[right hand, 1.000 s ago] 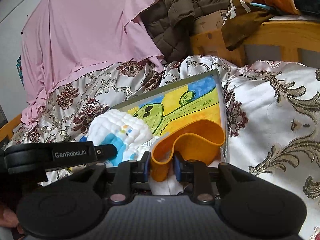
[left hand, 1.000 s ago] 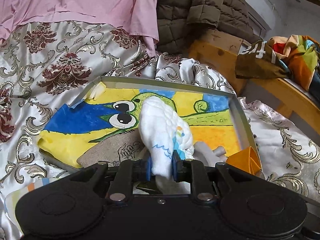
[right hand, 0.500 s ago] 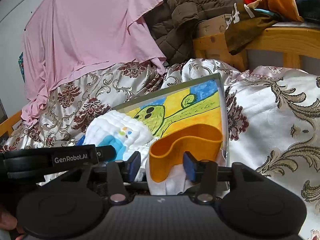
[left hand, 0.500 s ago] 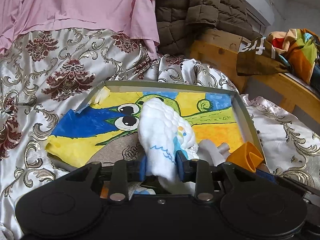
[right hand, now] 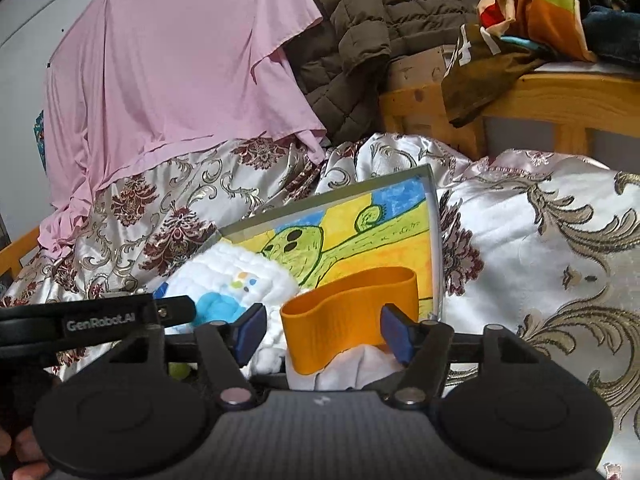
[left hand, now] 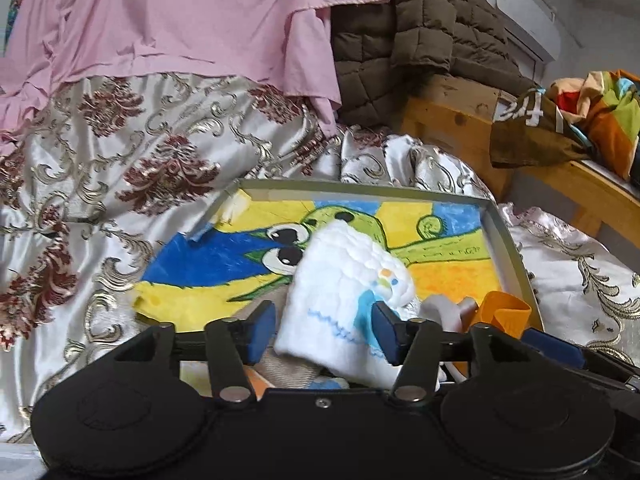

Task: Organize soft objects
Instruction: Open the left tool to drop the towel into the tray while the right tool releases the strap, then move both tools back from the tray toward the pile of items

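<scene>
1. Two grippers work over the tray (left hand: 514, 248), our landmark, which lies on the patterned bedspread (left hand: 120, 168).
2. We see the left gripper (left hand: 325, 332) with jaws spread wide; the white quilted cloth (left hand: 344, 280) stands between them at the tray's near edge, unclamped.
3. We see the right gripper (right hand: 323, 334) likewise wide open around the orange band (right hand: 352, 308), which rests in the tray's near right corner.

Soft daylight, perhaps from the right, mild satin glare, fisheye-bent edges, slight blur
</scene>
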### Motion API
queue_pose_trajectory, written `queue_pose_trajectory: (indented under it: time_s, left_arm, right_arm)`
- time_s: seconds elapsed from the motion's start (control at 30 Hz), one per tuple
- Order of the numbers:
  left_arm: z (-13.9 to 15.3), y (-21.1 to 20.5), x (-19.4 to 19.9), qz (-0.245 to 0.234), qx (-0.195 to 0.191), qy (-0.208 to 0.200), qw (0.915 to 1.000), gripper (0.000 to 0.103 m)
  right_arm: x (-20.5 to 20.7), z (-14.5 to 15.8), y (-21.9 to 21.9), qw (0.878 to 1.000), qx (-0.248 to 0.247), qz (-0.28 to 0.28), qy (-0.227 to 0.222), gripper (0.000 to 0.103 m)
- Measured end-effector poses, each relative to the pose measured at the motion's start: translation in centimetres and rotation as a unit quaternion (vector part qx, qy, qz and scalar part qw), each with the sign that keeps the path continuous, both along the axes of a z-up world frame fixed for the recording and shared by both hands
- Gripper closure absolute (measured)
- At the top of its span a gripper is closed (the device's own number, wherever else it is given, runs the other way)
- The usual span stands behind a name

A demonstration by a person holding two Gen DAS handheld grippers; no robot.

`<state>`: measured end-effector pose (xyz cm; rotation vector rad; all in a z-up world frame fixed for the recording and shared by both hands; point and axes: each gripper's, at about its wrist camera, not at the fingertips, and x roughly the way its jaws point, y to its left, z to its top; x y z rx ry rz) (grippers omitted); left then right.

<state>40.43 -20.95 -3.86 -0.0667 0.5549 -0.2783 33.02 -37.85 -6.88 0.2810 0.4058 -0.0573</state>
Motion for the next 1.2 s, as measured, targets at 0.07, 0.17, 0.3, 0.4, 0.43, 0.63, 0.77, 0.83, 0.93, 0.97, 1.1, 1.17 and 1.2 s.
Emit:
queue_pose_trajectory:
  time_s: [0.07,0.17,0.3,0.4,0.43,0.63,0.77,0.83,0.93,0.97,1.1,1.17,1.2]
  left_arm:
    - [0.3,0.3,-0.4,0.004,0.000,-0.004,1.0000,0.042]
    - [0.8,0.9,-1.1,0.008,0.000,-0.008,0.9999,0.036]
    - [1.4,1.7,-2.1,0.009,0.000,-0.008,0.9999,0.027]
    - [1.9,2.3,-3.1,0.009,0.007,-0.014,0.9998,0.021]
    - [2.2,2.6,-3.6,0.011,0.007,-0.017,0.9998,0.019]
    - [3.6,4.1,-6.2,0.027,-0.017,-0.026,0.9991,0.002]
    - [4.6,5.1,-8.2,0.031,-0.028,-0.038,0.9984,0.001]
    - [5.1,5.7,-9.3,0.032,-0.031,-0.044,0.9981,0.001]
    - [5.6,6.7,-10.9,0.031,-0.037,-0.050,0.9976,0.001]
    - [5.7,7.0,-11.5,0.031,-0.039,-0.053,0.9973,0.001]
    - [6.1,8.4,-14.2,0.026,-0.047,-0.069,0.9962,0.001]
    - [6.1,9.0,-15.5,0.024,-0.049,-0.075,0.9957,0.001]
    - [6.1,9.3,-16.1,0.024,-0.052,-0.078,0.9954,0.001]
  right_arm:
    - [-0.2,0.3,0.0,1.000,0.000,-0.001,-0.005,0.029]
    - [-0.6,0.8,0.0,1.000,0.000,-0.006,-0.010,0.028]
    - [-1.8,1.5,-0.1,1.000,0.003,-0.015,-0.020,0.016]
    - [-3.1,2.3,-0.3,0.999,0.005,-0.023,-0.031,0.012]
    - [-3.4,2.5,-0.3,0.999,0.007,-0.025,-0.034,0.009]
    - [-6.0,4.0,-0.4,0.998,0.020,-0.021,-0.062,0.001]
    - [-7.4,4.9,0.4,0.997,0.007,-0.015,-0.077,0.000]
    - [-8.1,5.2,1.0,0.996,-0.003,-0.017,-0.083,0.000]
    - [-9.3,5.6,2.0,0.996,-0.018,-0.014,-0.087,0.000]
    - [-9.7,5.7,2.4,0.996,-0.024,-0.015,-0.088,0.000]
    - [-11.5,6.1,3.9,0.994,-0.041,-0.021,-0.096,0.000]
    - [-12.4,6.3,4.9,0.994,-0.056,-0.022,-0.095,0.000]
    - [-12.7,6.5,5.2,0.993,-0.064,-0.023,-0.094,0.000]
